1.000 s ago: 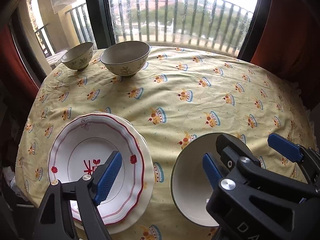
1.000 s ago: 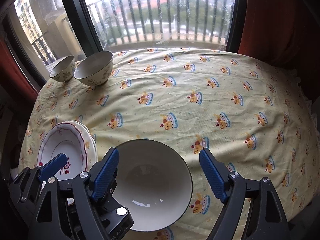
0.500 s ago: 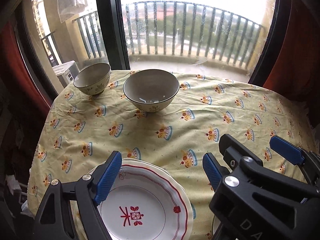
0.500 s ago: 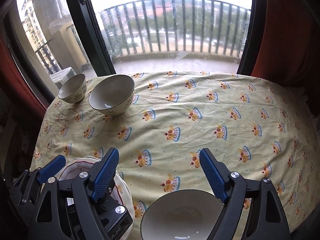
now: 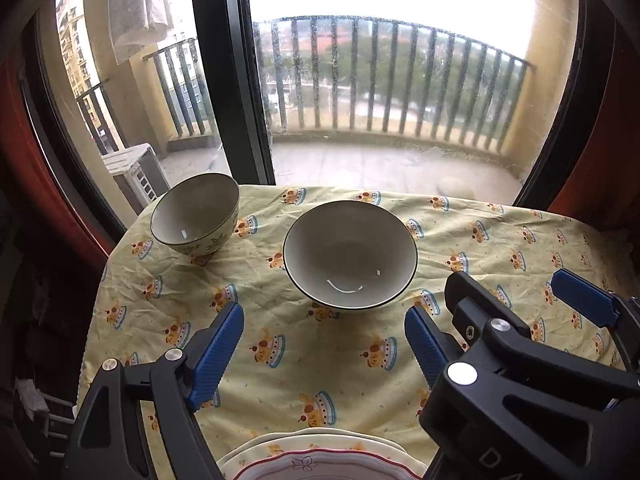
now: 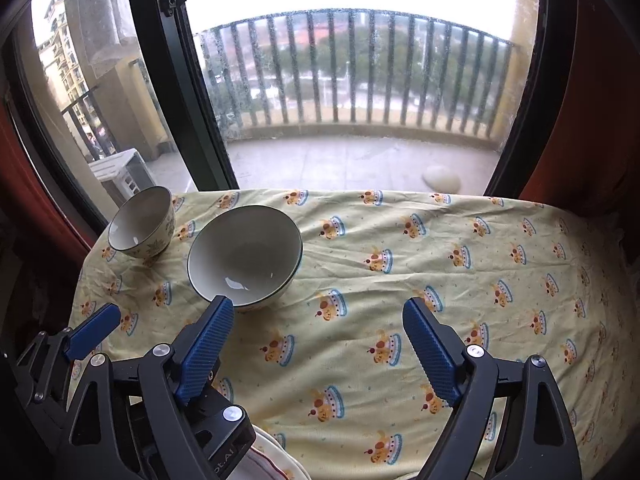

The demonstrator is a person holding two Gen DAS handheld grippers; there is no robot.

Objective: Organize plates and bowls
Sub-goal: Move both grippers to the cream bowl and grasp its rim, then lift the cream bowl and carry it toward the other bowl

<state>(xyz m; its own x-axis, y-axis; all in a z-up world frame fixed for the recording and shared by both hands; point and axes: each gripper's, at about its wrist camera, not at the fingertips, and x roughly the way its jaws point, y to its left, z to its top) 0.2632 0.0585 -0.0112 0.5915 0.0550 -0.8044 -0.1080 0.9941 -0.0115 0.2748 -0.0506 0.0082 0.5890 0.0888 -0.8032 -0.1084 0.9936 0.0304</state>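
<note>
A wide pale bowl (image 5: pixel 350 254) with a dark rim stands on the yellow tablecloth, just beyond my open, empty left gripper (image 5: pixel 324 344). A smaller patterned bowl (image 5: pixel 196 214) stands to its left near the table's far left edge. The stack of plates (image 5: pixel 320 460) with the red-trimmed one on top shows only at the bottom edge. In the right wrist view my right gripper (image 6: pixel 318 344) is open and empty, with the wide bowl (image 6: pixel 244 254) ahead of its left finger and the small bowl (image 6: pixel 142 226) farther left. A sliver of the plates (image 6: pixel 276 460) shows below.
The round table (image 6: pixel 440 280) with its crown-print yellow cloth stands against a large window with a dark frame (image 5: pixel 228 80). Red curtains hang on both sides. The right gripper's body (image 5: pixel 560 360) sits close on the left gripper's right.
Both grippers have tilted up and moved toward the far bowls. The plates and the near bowl have slid out of the bottom of both views. The two far bowls appear larger and closer.
</note>
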